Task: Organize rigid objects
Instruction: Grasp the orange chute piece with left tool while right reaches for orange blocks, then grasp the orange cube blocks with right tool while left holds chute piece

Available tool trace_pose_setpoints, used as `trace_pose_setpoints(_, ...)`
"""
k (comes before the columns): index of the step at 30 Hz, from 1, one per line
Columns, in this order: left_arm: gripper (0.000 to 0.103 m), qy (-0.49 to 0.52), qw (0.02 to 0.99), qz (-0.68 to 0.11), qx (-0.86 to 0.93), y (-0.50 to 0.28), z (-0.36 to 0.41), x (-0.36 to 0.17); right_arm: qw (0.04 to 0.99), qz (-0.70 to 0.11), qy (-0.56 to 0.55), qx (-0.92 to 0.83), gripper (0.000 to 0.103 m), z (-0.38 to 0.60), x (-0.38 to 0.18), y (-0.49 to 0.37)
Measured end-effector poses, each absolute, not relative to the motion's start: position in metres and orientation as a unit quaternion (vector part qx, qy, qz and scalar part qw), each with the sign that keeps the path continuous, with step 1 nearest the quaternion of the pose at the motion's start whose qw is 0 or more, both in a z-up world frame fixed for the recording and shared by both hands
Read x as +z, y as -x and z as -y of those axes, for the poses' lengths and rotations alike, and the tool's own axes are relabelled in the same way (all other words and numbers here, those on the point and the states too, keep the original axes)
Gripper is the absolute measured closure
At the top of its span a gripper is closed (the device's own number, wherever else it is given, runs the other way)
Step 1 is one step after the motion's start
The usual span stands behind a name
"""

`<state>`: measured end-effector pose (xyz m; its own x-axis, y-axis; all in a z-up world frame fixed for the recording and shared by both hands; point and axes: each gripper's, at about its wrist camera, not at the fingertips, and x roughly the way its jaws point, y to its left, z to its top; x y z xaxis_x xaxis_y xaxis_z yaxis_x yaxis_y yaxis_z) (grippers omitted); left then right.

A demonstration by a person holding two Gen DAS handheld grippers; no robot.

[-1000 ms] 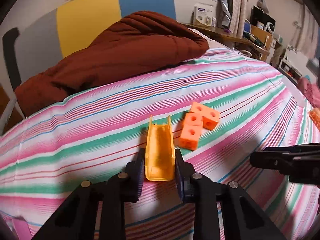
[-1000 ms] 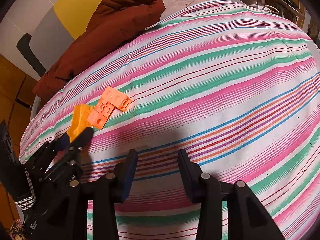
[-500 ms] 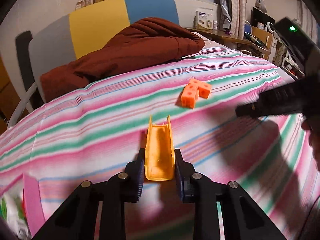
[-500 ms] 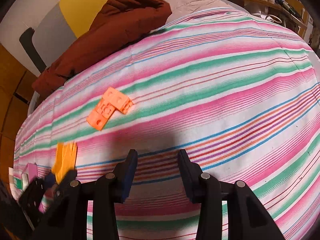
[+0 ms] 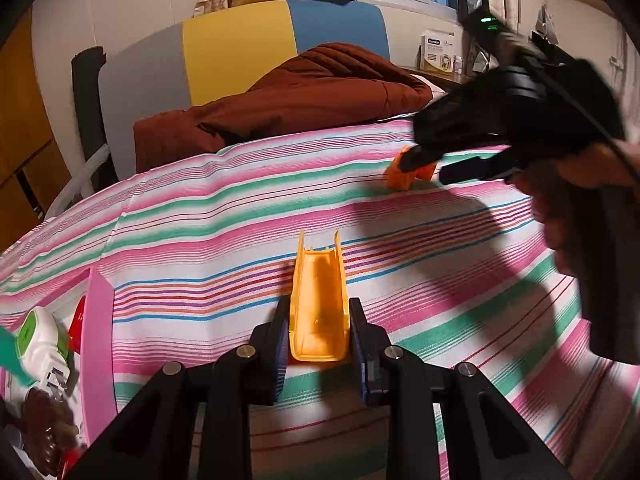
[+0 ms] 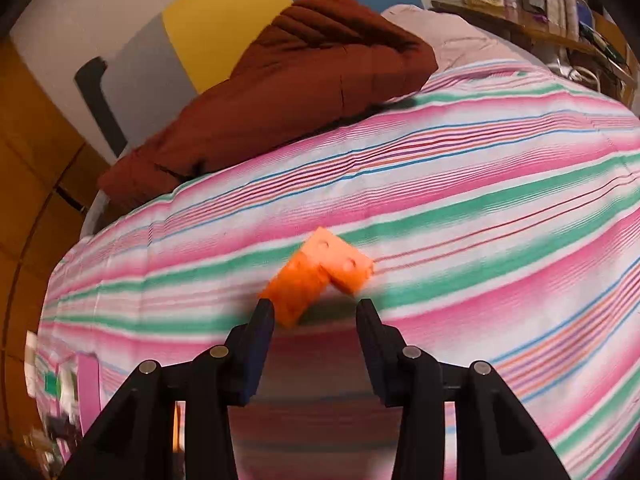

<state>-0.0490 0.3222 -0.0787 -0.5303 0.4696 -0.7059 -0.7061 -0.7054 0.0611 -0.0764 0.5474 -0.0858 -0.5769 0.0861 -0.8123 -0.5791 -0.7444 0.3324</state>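
Left gripper (image 5: 319, 332) is seen clamped on the yellow chute piece (image 5: 318, 304), both pads pressed flat against its side walls. It is pitched downward toward the striped bedsheet (image 5: 200, 248). The chute's long axis runs straight out along the fingers, open channel facing up, its two prongs pointing away toward the brown quilt (image 5: 288, 100); the rounded closed end sits between the pads.

Right gripper (image 6: 316, 312) is tilted steeply down over the sheet, jaws apart and just widened, with nothing pressed between them. In the left wrist view its black body is seen reaching in from the right, held by a hand (image 5: 568, 204) (partly blurred). The orange blocks (image 6: 320, 276) lie on the sheet just ahead of its fingertips, the nearer end of the cluster lying at the left fingertip; whether it touches cannot be told from the blur. The cluster forms an L: one bar runs toward lower left, the other toward the right, studs facing up.

At the lower left edge of the left view, a pink box rim (image 5: 98, 344) is seen with assorted items inside (unclear).
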Motion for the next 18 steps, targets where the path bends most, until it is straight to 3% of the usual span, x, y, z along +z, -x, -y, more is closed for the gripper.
trace_pose_setpoints(2,0.076,0.34,0.341,-0.176,0.858,0.048,-0.323,-0.08,0.203,-0.312,0.411,0.832,0.048,-0.551,-0.091,0.086)
trace_pose_setpoints(5,0.076,0.34,0.341,-0.174,0.859,0.048,-0.322,-0.081,0.21,-0.294,0.409,0.838,0.048,-0.548,-0.09,0.091)
trace_pose_setpoints(10,0.076,0.341,0.342,-0.171,0.859,0.048,-0.321,-0.082,0.212,-0.235,0.411,0.855,0.055,-0.543,-0.093,0.094)
trace_pose_setpoints(18,0.076,0.344,0.346,-0.163,0.858,0.05,-0.319,-0.082,0.193,-0.268,0.441,0.835,0.058,-0.543,-0.089,0.075)
